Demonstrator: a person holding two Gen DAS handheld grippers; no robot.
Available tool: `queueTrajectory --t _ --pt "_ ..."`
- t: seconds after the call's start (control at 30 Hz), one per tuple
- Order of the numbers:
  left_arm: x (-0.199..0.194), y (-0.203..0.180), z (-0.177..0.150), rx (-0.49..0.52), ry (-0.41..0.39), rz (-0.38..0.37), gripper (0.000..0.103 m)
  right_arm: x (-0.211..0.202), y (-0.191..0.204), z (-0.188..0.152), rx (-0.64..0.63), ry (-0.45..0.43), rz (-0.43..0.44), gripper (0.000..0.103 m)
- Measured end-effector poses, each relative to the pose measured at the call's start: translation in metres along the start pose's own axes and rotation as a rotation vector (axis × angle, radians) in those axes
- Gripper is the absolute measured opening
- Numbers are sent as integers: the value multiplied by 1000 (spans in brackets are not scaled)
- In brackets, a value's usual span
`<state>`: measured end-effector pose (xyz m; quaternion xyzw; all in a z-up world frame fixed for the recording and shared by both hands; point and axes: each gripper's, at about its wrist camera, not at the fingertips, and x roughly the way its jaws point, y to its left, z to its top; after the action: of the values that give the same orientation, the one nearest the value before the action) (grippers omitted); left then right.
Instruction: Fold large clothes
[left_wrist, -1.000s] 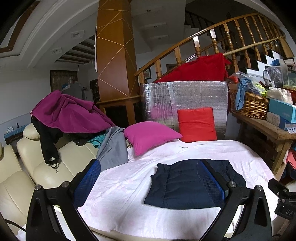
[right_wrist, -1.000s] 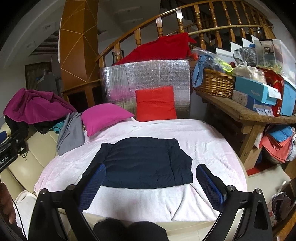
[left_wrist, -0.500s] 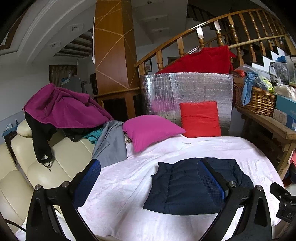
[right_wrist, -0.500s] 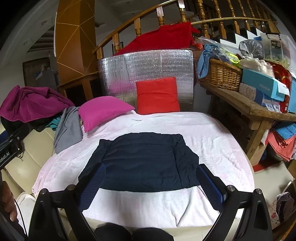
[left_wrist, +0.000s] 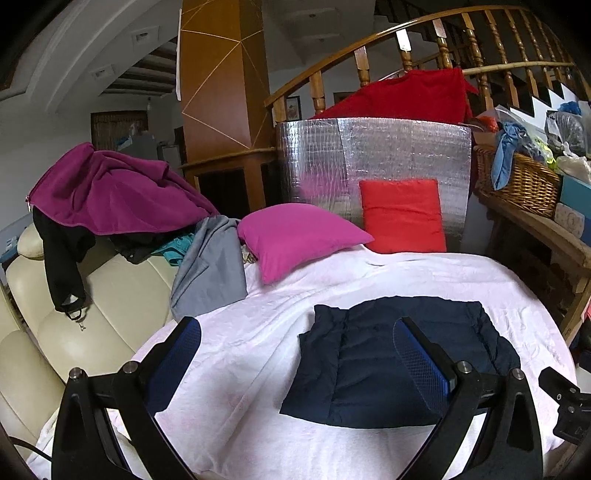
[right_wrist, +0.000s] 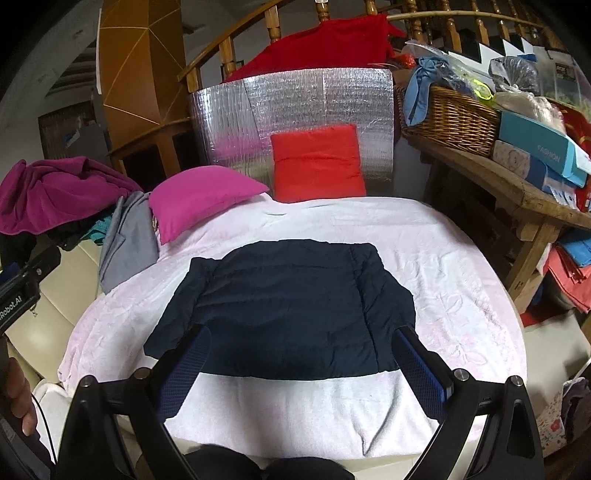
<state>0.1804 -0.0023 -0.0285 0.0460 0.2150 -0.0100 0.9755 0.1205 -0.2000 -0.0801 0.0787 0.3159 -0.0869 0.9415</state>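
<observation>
The navy quilted jacket (right_wrist: 288, 310) lies flat on the pale pink sheet (right_wrist: 443, 266) that covers the bed, in the middle of it and closer to the near edge than to the far one, with its straight hem running parallel to that near edge. It looks already partly folded: both sides appear turned in over the body, leaving a roughly rectangular slab. Padded cloth like this should be light, soft and springy, so a fold will probably want to puff open again, and the smooth shell may slide on itself; the safest holds, I judge, are the 2 near hem corners, pinched through all layers so the tucked sides come along. The right gripper (right_wrist: 301, 363) hovers above the near hem with its 2 blue-padded fingers spread wide and nothing between them; the hem passes behind both fingertips in that view. The left gripper (left_wrist: 295, 354) is likewise spread and empty, hanging above the sheet over the left part of the bed, the jacket (left_wrist: 399, 365) lying ahead and to its right, behind the right finger. Neither touches the cloth. A magenta cushion (right_wrist: 203, 195) and a red cushion (right_wrist: 317, 162) sit at the far edge, well apart from the jacket.
</observation>
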Motion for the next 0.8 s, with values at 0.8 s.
queueTrajectory --t 0.8 --pt "-23 24 -15 -32 -18 -39 103 -34 19 -10 -15 -35 5 100"
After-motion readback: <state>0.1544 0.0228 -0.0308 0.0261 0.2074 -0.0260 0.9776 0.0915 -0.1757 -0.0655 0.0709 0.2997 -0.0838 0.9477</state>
